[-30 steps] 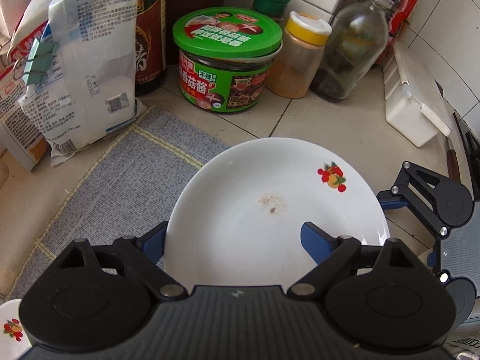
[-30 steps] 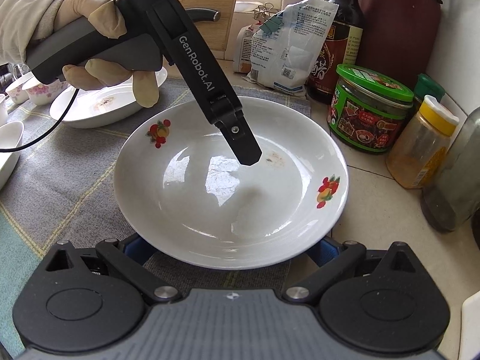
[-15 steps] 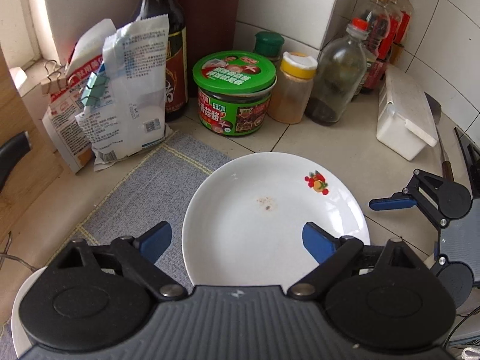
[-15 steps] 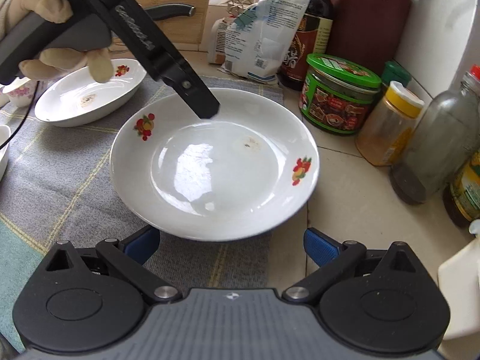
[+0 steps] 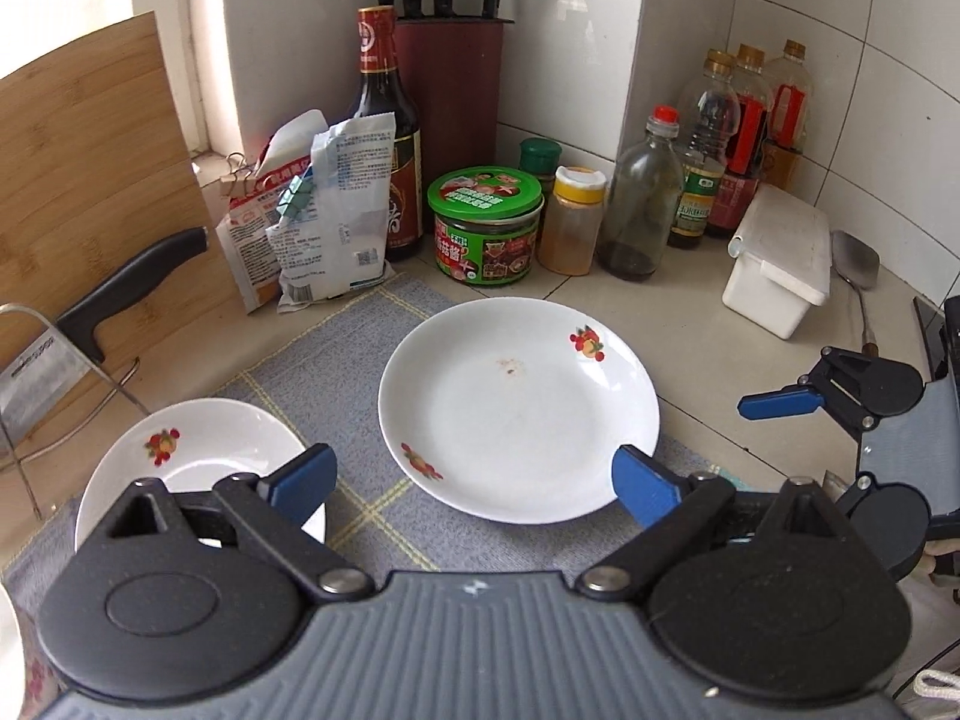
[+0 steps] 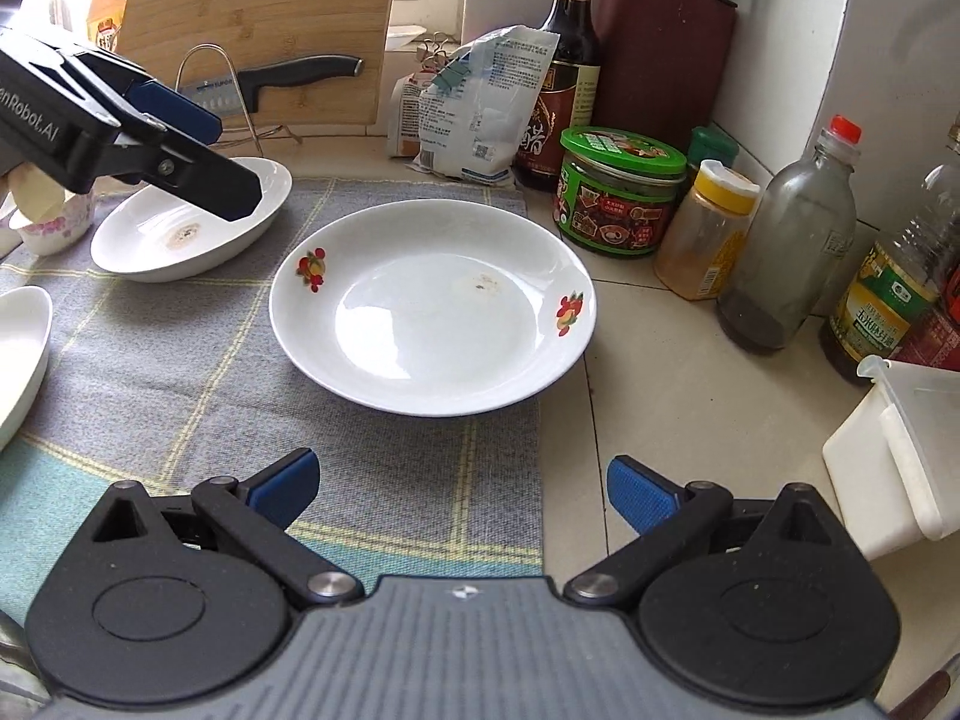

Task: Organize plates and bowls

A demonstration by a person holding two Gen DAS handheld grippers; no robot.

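A white plate with fruit prints (image 5: 519, 408) (image 6: 432, 306) lies flat on the grey checked mat (image 6: 390, 468), its right rim over the tiled counter. A second white dish (image 5: 198, 456) (image 6: 186, 228) sits to its left on the mat. My left gripper (image 5: 474, 480) (image 6: 216, 162) hovers above that second dish. Its jaws are opening and nothing is between them. My right gripper (image 6: 459, 489) stands open, back from the plate's near rim, and holds nothing. Another white dish (image 6: 18, 348) shows at the left edge.
Behind the plate stand a green-lidded jar (image 6: 618, 198), a yellow-capped spice jar (image 6: 708, 234), several bottles (image 6: 786, 240), a soy bottle (image 5: 384, 138), clipped bags (image 5: 312, 210) and a knife block (image 5: 447, 90). A white box (image 5: 780, 258) is at the right; a cutting board (image 5: 90, 180) and cleaver (image 5: 120, 294) at the left.
Both grippers have drawn back and up from the fruit plate, which now lies free. The left one has swung left over the second dish with its jaws wider.
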